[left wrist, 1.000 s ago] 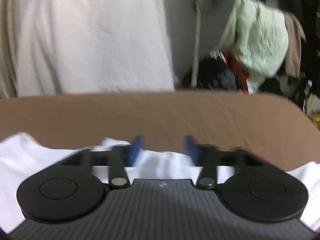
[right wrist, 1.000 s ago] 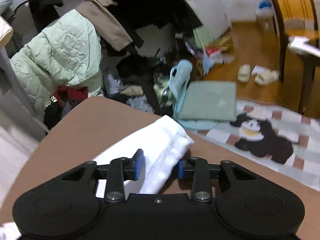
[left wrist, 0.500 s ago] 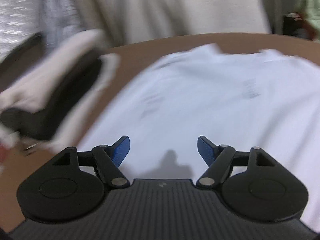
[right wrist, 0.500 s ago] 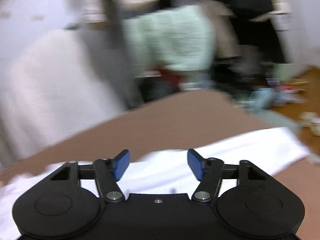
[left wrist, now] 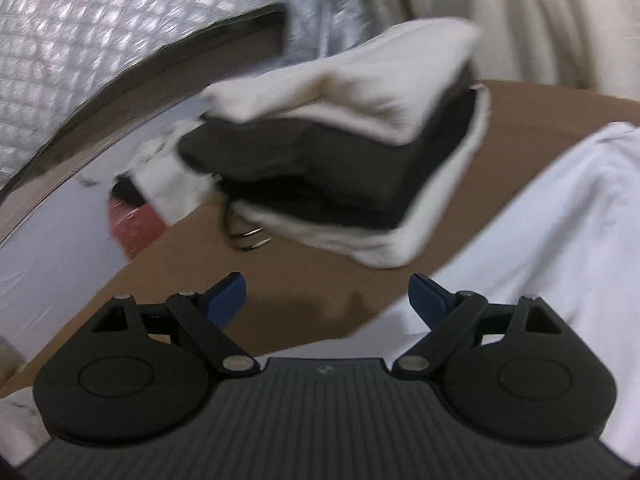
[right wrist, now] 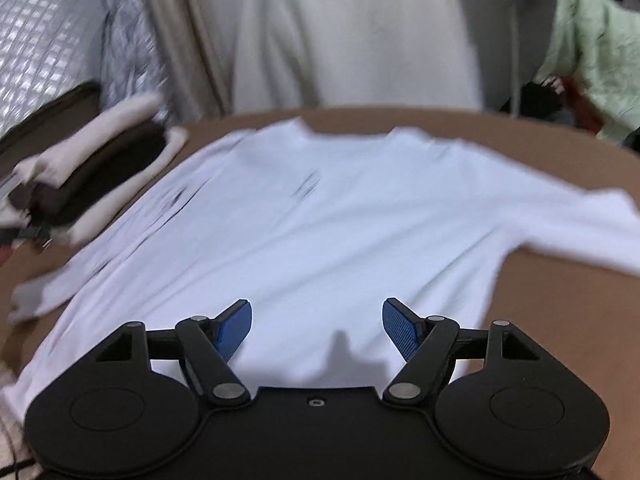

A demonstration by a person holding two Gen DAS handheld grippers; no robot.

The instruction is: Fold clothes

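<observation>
**Both grippers spread above a flat white shirt**

We hold our right gripper [right wrist: 317, 326] over a white long-sleeved shirt [right wrist: 320, 224] that lies spread flat on a brown table surface [right wrist: 560, 320]. The blue-padded fingers [right wrist: 236, 330] stand wide apart with nothing between them, and the shirt's lower body fills the gap and runs on ahead of the tips. The neckline points away from us, straight ahead of the fingers, so the body runs lengthwise from the fingers to the far table edge. One sleeve stretches out ahead and to the right of the right finger, across that line. The left-hand side of the shirt is blurred and we cannot tell how that sleeve lies.

Our left gripper [left wrist: 327, 299] also has its fingers [left wrist: 226, 300] far apart and empty. Between them we see bare brown table [left wrist: 304, 300]; the shirt [left wrist: 560, 216] reaches the right finger and spreads ahead and right of it. Ahead of the fingers sits a folded stack of cream and dark brown garments [left wrist: 340, 152], close to the shirt's edge, though blur keeps us from telling whether they touch. In the right wrist view the same stack [right wrist: 92, 176] lies ahead and well left of the left finger.

Beyond the table hangs pale cream cloth [right wrist: 352, 32], with a pale green quilted jacket [right wrist: 596, 56] far ahead to the right.
</observation>
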